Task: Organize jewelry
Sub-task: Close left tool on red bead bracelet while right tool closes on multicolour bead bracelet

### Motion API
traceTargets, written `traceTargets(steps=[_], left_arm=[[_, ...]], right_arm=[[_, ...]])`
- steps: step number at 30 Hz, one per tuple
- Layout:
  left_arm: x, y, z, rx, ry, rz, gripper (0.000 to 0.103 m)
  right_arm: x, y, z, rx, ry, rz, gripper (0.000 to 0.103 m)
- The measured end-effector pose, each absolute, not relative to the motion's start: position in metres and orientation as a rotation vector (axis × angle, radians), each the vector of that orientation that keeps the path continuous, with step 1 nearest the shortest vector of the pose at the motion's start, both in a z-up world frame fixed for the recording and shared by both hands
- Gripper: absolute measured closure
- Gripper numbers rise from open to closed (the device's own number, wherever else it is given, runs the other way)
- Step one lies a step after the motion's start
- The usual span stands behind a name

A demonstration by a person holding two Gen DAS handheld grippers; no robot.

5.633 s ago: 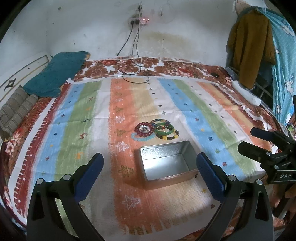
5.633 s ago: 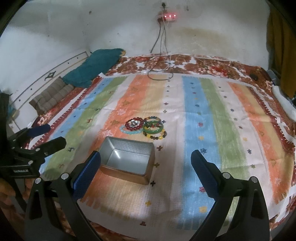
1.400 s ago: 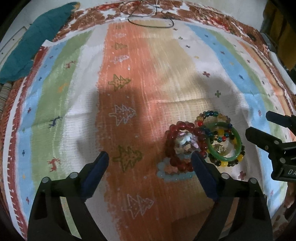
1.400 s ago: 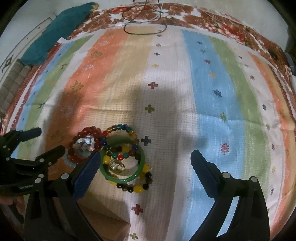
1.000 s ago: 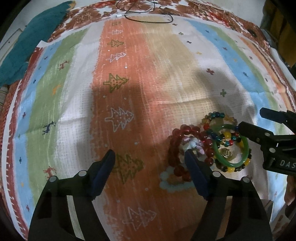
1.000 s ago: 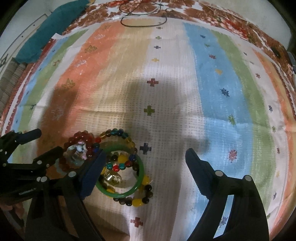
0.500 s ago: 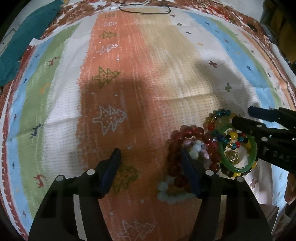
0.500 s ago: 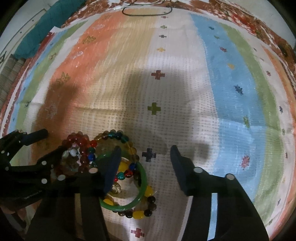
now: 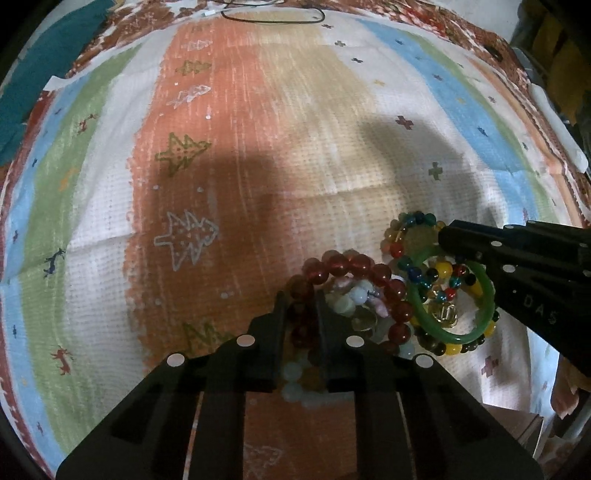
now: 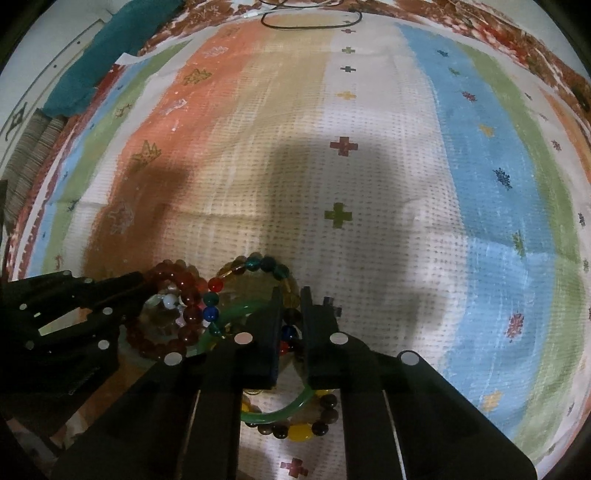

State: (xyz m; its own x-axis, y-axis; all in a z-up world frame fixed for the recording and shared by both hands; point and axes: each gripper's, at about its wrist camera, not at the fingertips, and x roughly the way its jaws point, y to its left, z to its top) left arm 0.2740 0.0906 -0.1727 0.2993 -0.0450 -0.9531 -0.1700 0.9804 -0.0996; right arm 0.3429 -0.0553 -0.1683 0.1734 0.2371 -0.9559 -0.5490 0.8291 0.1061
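Observation:
A pile of bracelets lies on the striped cloth. My left gripper [image 9: 300, 299] is shut on the left side of the dark red bead bracelet [image 9: 347, 263]; it also shows in the right wrist view [image 10: 122, 284]. My right gripper [image 10: 288, 295] is shut on the bracelets at the right of the pile: the green bangle [image 10: 236, 310] and a multicoloured bead bracelet [image 10: 266, 264] pass between its fingers. In the left wrist view the right gripper [image 9: 448, 240] reaches onto the green bangle [image 9: 458, 332]. A pale blue bead bracelet [image 9: 295, 384] lies under the red one.
The striped cloth [image 9: 295, 129] covers a bed. A black cable [image 10: 310, 18] lies at the far edge. A teal pillow [image 10: 92, 62] sits at the far left. A corner of the metal tin [image 9: 513, 417] shows at the lower right of the left wrist view.
Both grippers have come down onto the bracelet pile and closed, the left on the red bracelet and the right on the green bangle and beads.

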Motion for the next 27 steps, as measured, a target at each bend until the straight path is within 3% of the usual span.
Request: traceTargets(steps=[27], left_arm=[[0.243,0.057,-0.102,-0.159,1.12,0.097,0.09]], right_arm=[[0.301,-0.073,-0.097,-0.324,1.087,0.573,0.093]])
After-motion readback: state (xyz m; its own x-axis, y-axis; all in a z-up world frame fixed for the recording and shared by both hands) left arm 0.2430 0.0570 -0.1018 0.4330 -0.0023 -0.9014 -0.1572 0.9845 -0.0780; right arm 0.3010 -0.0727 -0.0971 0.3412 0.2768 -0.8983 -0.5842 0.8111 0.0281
